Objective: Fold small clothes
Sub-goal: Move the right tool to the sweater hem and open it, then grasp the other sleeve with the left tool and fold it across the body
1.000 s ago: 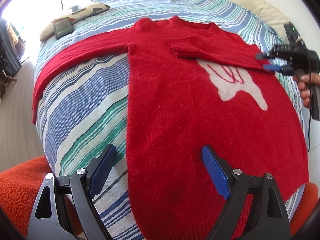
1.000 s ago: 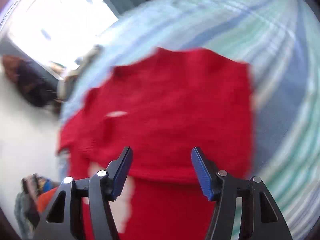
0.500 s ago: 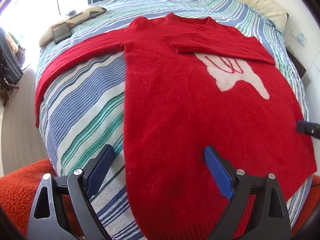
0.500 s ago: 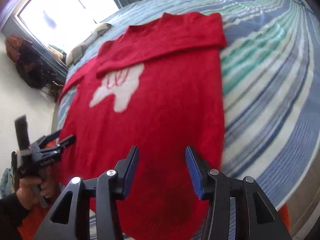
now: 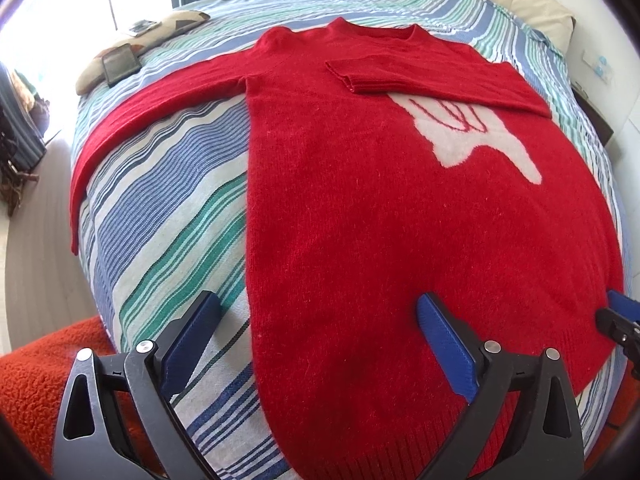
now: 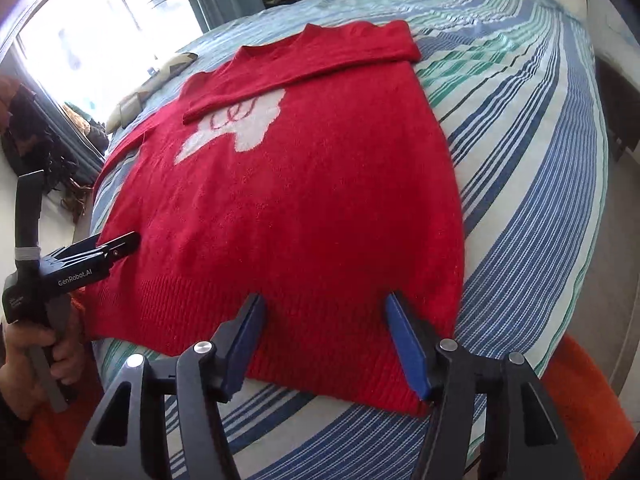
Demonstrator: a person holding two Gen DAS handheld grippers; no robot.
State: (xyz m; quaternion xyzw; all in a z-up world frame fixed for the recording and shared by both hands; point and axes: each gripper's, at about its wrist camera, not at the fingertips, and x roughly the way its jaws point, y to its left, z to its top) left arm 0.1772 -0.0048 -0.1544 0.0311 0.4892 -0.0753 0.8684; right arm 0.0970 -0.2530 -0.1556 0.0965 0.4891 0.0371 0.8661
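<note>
The red knit sweater (image 5: 360,220) looks soft and limp, so it is best gripped at the ribbed hem (image 6: 320,344). The left gripper (image 5: 316,336) and the right gripper (image 6: 324,344) have both just been opening, and no cloth is pinched between their jaws.

A red knitted sweater (image 5: 360,208) with a white figure lies flat on the striped bed cover (image 5: 160,208). The left gripper (image 5: 316,340) has just been opening; its blue pads (image 5: 444,336) hold nothing.
</note>
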